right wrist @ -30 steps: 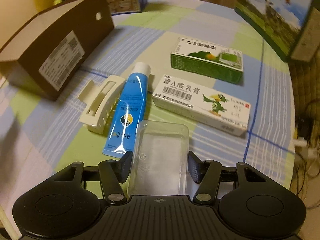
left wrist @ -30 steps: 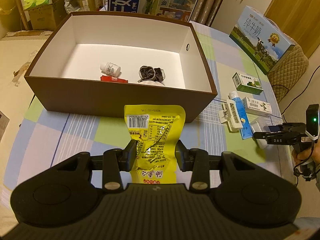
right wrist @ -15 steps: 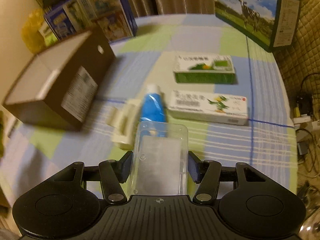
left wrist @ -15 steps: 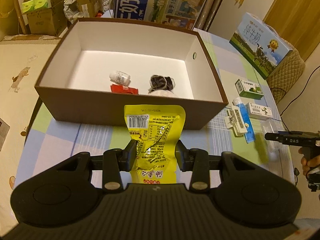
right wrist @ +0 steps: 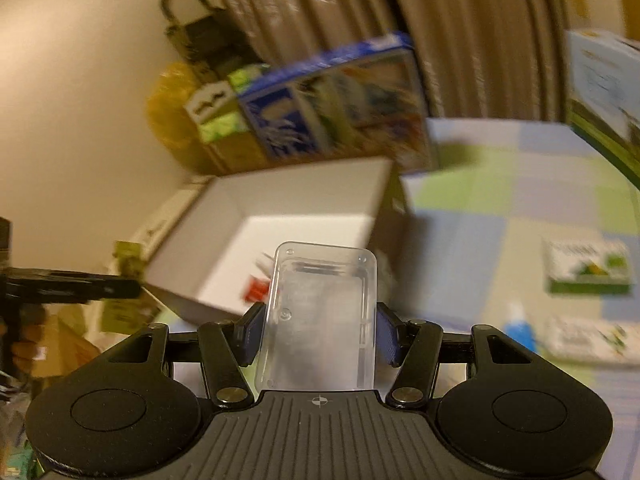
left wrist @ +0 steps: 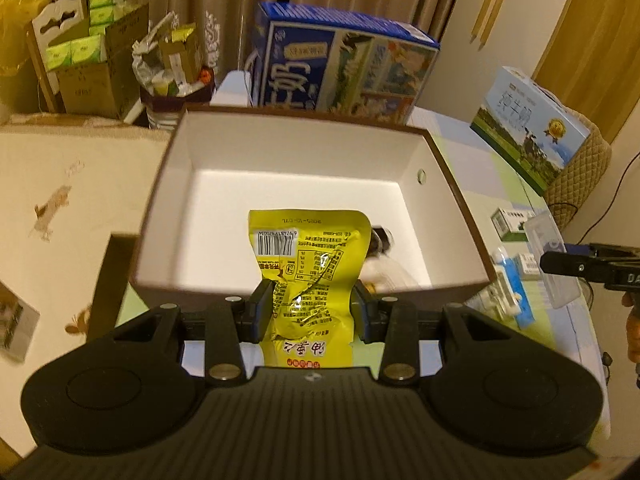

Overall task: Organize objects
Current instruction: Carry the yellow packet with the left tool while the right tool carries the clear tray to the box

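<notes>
My left gripper [left wrist: 307, 307] is shut on a yellow snack packet [left wrist: 308, 264], which hangs over the near wall of the brown box [left wrist: 312, 284] with a white inside. My right gripper [right wrist: 318, 334] is shut on a clear plastic case [right wrist: 320, 320], raised above the table to the right of the same box [right wrist: 280, 224]. That case [left wrist: 550, 264] and the right gripper [left wrist: 560, 266] also show at the right edge of the left wrist view. A dark bundle [left wrist: 382, 240] lies in the box, half hidden by the packet.
On the checked tablecloth right of the box lie a blue tube [right wrist: 520, 330], a green carton [right wrist: 588, 268], a white carton [right wrist: 592, 344] and a cream hair clip [left wrist: 502, 300]. Two big milk cartons [left wrist: 344, 68] [left wrist: 528, 124] stand behind. Cardboard boxes [left wrist: 96, 60] crowd the far left.
Both grippers have risen. The left one carried the yellow packet forward over the box's near wall. The right one lifted the clear case off the table and swung left toward the box.
</notes>
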